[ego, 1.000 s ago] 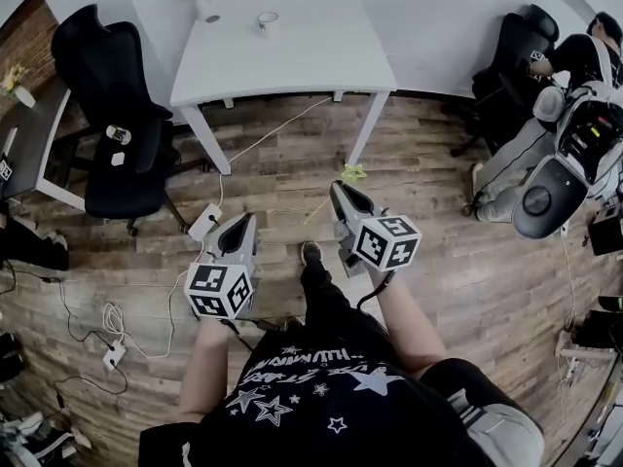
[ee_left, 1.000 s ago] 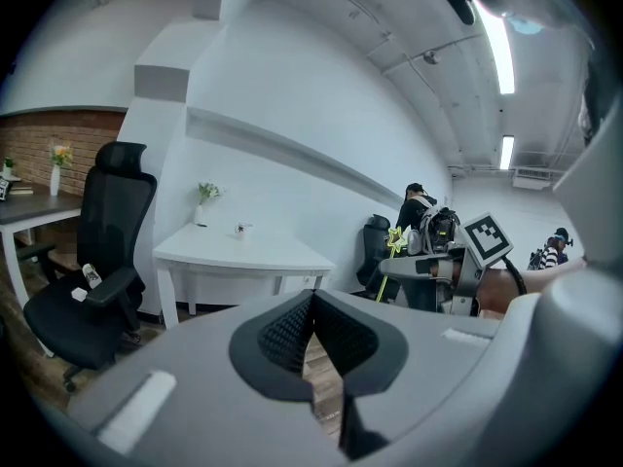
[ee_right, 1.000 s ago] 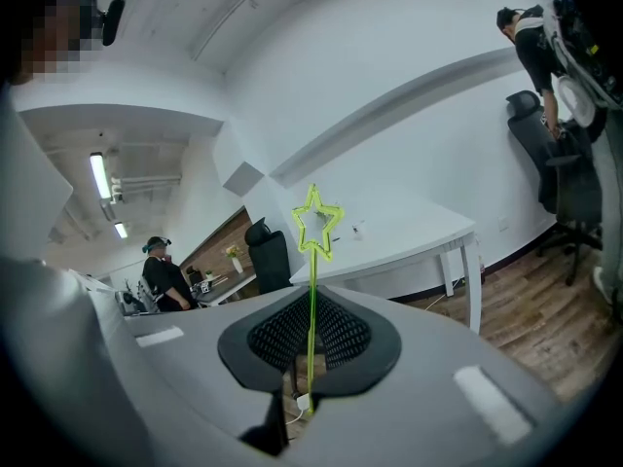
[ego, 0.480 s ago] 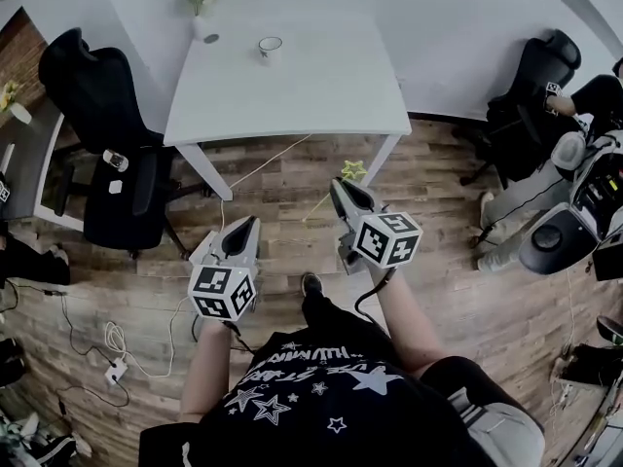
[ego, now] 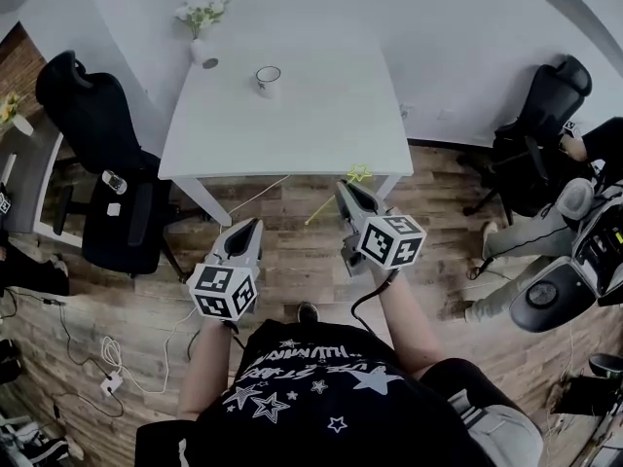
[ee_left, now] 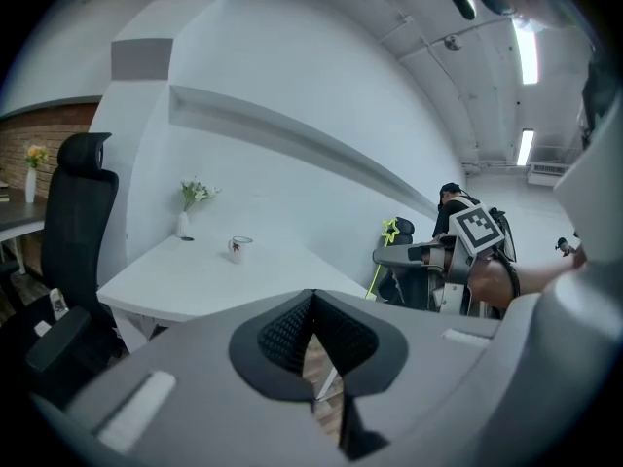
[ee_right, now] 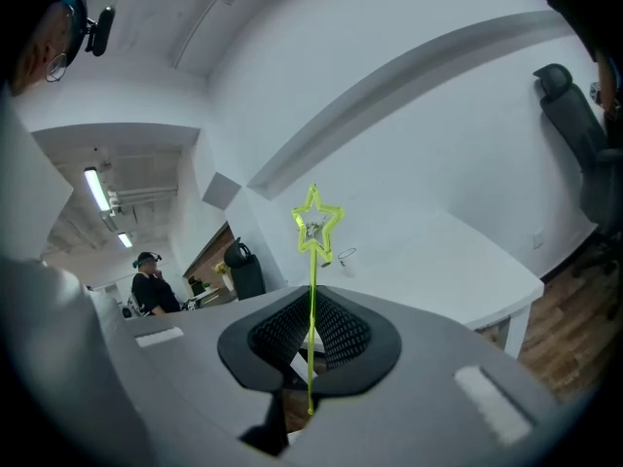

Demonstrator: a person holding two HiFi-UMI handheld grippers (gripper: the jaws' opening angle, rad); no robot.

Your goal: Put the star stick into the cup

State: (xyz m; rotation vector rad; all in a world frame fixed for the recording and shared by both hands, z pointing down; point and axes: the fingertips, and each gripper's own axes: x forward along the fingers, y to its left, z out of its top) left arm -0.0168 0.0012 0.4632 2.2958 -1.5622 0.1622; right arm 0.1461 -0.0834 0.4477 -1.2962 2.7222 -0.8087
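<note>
The star stick (ego: 358,174) is a thin yellow-green rod with a star on top. My right gripper (ego: 347,193) is shut on the rod, star end up, in front of the white table's (ego: 321,115) near edge. In the right gripper view the star (ee_right: 315,224) stands above the jaws of the right gripper (ee_right: 311,331), with the cup (ee_right: 346,257) small behind it. The white cup (ego: 268,79) stands on the far part of the table. My left gripper (ego: 246,232) is shut and holds nothing; its view shows the cup (ee_left: 237,248) and the star stick (ee_left: 386,232).
A small vase with flowers (ego: 199,35) stands at the table's far left corner. A black office chair (ego: 102,154) is left of the table, and another chair (ego: 540,134) with a seated person is at the right. Cables (ego: 107,382) lie on the wood floor.
The table and the cup have come nearer in the head view, as the person has stepped toward them. Both grippers keep their pose, the right still on the stick.
</note>
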